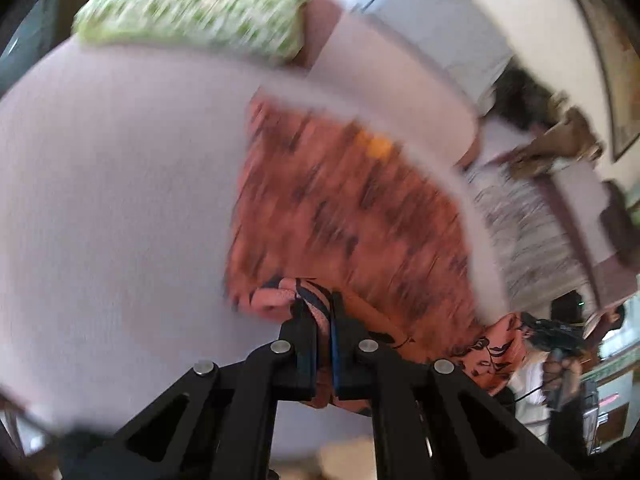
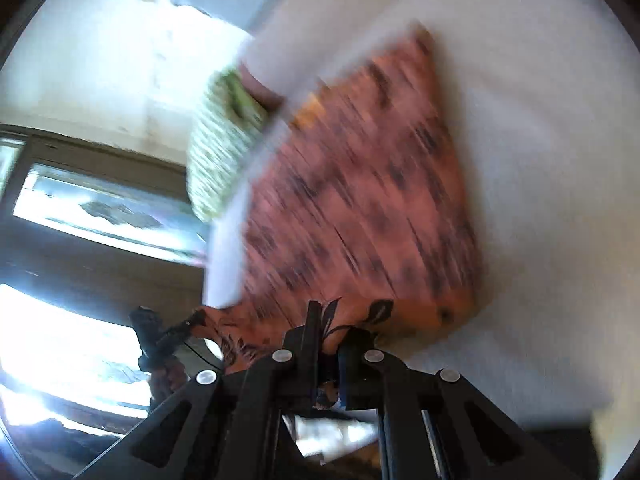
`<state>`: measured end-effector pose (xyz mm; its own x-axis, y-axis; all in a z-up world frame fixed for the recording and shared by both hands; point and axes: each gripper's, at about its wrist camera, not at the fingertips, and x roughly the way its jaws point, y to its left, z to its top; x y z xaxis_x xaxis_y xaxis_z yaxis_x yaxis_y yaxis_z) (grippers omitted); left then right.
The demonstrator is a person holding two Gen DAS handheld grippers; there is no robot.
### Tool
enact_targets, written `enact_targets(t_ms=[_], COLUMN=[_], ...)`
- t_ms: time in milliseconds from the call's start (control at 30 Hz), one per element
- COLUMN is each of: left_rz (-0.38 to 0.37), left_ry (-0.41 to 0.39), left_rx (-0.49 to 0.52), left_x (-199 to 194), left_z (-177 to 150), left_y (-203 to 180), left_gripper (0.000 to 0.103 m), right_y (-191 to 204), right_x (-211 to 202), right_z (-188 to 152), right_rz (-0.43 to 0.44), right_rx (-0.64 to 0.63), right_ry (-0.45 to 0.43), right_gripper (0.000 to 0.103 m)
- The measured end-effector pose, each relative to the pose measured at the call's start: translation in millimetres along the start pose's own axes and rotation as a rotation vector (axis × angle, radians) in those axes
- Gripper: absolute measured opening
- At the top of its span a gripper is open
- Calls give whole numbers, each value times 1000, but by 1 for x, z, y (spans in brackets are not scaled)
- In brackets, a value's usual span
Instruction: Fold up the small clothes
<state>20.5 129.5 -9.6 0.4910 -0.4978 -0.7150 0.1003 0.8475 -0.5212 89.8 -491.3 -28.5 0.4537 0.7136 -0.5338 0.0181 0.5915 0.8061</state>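
Both grippers are pinching one orange garment.

The left gripper (image 1: 322, 312) and right gripper (image 2: 330, 332) are each clamping narrow on an edge of the black-patterned orange garment (image 1: 352, 216), which is lying, motion-blurred, across the white bed sheet (image 1: 120, 200) near a green-patterned pillow (image 1: 192, 4).

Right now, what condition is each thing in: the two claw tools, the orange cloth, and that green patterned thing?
left gripper: shut on the orange cloth's edge.
right gripper: shut on another part of the same cloth's edge.
orange cloth: dark-patterned, spread over the white surface, near edge pinched up.
green patterned bundle: lying at the surface's far edge, untouched; too blurred to tell whether it is folded.
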Motion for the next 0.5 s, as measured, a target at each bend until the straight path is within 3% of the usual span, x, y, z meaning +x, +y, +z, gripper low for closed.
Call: enact_targets(t_ms=[100,167,200,233,267,300,333,367,433,500], left_rz=[-27,-15,12,23,29,99,195,245,280,280], left_ry=[-108,-153,-171,-171,-146,-100,-74,-62,-81,-136], left_rx=[23,-2,-22,-38,-40,-76,-113,-122,-118,-77], left_x=[17,38,60,87,115,140,158,170,168,143], left_z=[81,118,139,157,169,175,174,170,155,140], left_y=[-10,-3,3,10,19,31,40,47,61,61], left_gripper=[5,9,14,38,71,81,83,83,83,83], right_y=[24,21,12,5,-8,-25,-45,-59,-76,-70], right_x=[-4,5,14,24,36,53,74,86,90,84], right_z=[84,128,155,172,188,201,209,207,187,167], right_rz=[58,51,42,32,19,-9,-123,-238,-218,-297], right_rx=[-68,-43,-14,-18,-16,11,65,112,127,65], right_ry=[-107,-160,-202,-228,-249,-246,-209,-213,-243,-257], right_gripper=[7,10,10,10,23,40,88,91,91,91])
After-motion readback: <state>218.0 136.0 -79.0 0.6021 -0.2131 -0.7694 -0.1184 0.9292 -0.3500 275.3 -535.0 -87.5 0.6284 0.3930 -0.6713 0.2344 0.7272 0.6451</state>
